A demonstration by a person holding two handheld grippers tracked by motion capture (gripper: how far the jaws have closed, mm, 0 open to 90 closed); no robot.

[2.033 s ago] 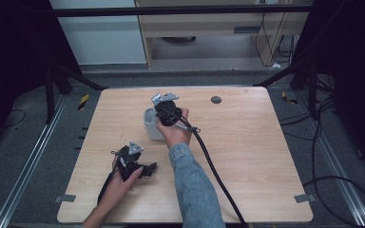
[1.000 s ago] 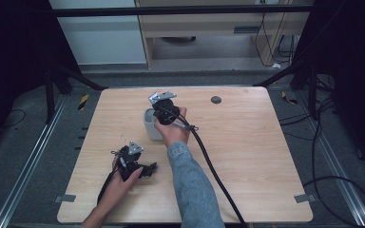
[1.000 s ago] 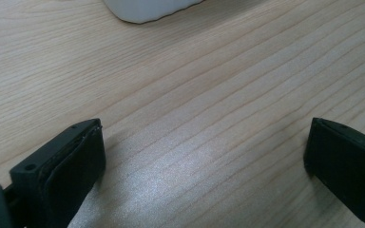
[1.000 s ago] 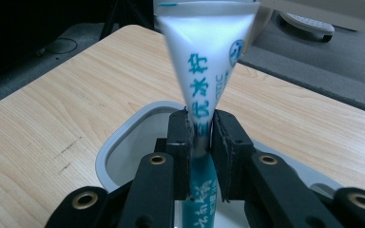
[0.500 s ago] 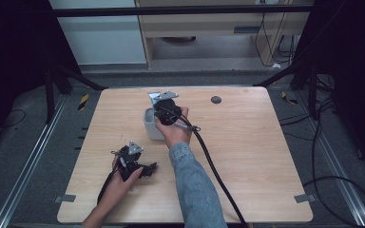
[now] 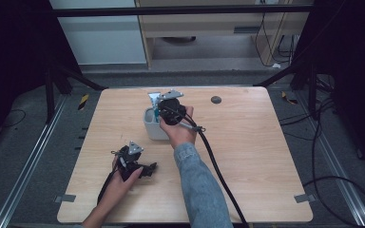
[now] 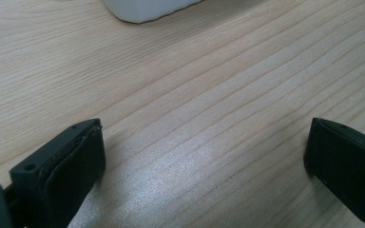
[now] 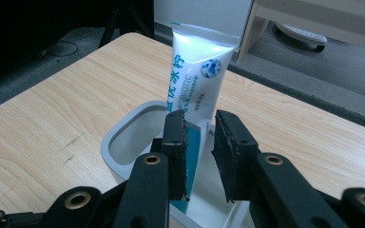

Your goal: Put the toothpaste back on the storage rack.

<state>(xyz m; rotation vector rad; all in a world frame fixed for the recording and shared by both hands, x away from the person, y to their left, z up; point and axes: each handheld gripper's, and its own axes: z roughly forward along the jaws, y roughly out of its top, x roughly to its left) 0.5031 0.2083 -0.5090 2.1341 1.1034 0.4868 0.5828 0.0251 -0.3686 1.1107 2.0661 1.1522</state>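
Note:
A white and teal toothpaste tube stands upright in a pale grey cup on the wooden table. My right gripper hovers over the cup. The tube's lower part is between its pads, but a narrow gap shows at the right pad. Its jaws have just been opening slightly. In the high view the right gripper covers most of the tube. My left gripper rests low on the table near the front left, open wide, with bare wood between its jaws.
A small dark round disc lies on the table behind and to the right of the cup. The right gripper's thick black cable trails back across the table to the front edge. The cup's base shows beyond the left jaws.
The right gripper has shifted slightly up and away over the cup. The left hand and its gripper have stayed where they were.

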